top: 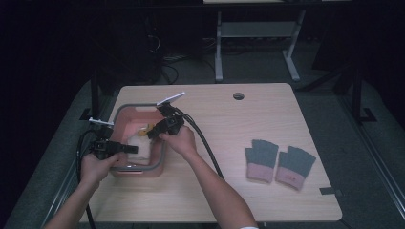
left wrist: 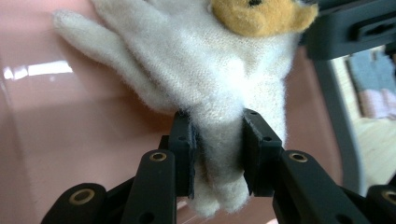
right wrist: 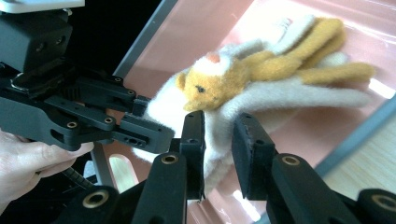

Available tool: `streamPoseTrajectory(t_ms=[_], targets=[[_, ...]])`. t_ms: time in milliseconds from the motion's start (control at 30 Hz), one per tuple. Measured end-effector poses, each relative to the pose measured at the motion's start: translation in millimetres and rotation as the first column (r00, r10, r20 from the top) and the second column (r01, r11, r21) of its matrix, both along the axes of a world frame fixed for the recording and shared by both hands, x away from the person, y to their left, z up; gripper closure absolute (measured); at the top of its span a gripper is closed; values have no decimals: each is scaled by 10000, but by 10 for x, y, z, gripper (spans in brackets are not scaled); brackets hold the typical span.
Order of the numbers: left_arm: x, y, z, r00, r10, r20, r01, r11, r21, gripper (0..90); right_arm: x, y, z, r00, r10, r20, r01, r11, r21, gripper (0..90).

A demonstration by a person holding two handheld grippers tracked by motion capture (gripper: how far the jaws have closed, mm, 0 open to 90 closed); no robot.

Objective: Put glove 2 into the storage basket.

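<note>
Left gripper [left wrist: 217,154] is pinching one white fluffy glove [left wrist: 205,79] inside the pink basin [top: 125,114]. Right gripper [right wrist: 218,149], jaws slightly parted, is straddling its edge. Two grey gloves [top: 279,162] are lying well right.

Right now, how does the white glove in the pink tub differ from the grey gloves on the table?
The white glove is fuzzy, full-fingered, bears an orange plush animal, and lies in the pink tub. The grey gloves are fingerless, pink-cuffed and lie flat on the table. The white one is clamped; the grey ones lie free. All are knitted.
</note>
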State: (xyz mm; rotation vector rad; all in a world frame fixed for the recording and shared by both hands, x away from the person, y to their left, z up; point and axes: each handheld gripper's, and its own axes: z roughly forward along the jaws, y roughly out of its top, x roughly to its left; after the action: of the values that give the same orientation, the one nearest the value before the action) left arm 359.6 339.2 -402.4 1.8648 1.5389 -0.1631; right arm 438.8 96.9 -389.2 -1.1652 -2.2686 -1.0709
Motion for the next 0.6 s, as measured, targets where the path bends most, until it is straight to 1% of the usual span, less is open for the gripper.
streamPoseTrajectory(t_ms=[33,100,167,233,300,333,367,433,467,500,533,600], targets=[[2,-1,-6,10000,-52,-4,52,9999,142,685,0,0,0,10000,0,0,0,10000,0,739],[1,-10,-19,10000,-49,-84,50,10000,84,682,-6,-27,22,9998,-172,65,171,9996,209,735],[-2,-15,-22,9999,-34,-122,35,9999,155,674,-8,-50,50,9997,-209,148,206,9995,226,734],[-5,-6,-17,9998,48,-189,-47,9999,100,656,-14,-63,63,9997,-157,182,153,9996,244,732],[-6,14,8,9998,170,-134,-170,9999,15,615,-22,-81,75,9996,-170,230,163,9994,314,731],[-8,27,23,9994,329,-55,-330,9993,-150,580,-29,-93,83,9996,-177,215,170,9994,312,731],[-10,47,38,9996,275,-14,-275,9994,-205,551,-36,-104,87,9996,-158,218,150,9992,373,730],[-19,73,86,9992,385,105,-381,9986,-359,549,-42,-135,94,9996,-196,192,186,9987,469,730],[-23,93,115,9990,399,220,-394,9990,-209,549,-48,-152,99,9995,-204,236,192,9985,513,730],[-31,97,146,9981,538,304,-532,9984,-208,549,-54,-171,105,9994,-234,266,220,9984,512,729],[-34,108,173,9976,579,373,-568,9979,-304,550,-58,-194,109,9993,-251,266,237,9983,536,730],[-36,98,199,9975,512,479,-502,9985,-209,582,-67,-242,121,9991,-314,274,298,9978,588,727]])
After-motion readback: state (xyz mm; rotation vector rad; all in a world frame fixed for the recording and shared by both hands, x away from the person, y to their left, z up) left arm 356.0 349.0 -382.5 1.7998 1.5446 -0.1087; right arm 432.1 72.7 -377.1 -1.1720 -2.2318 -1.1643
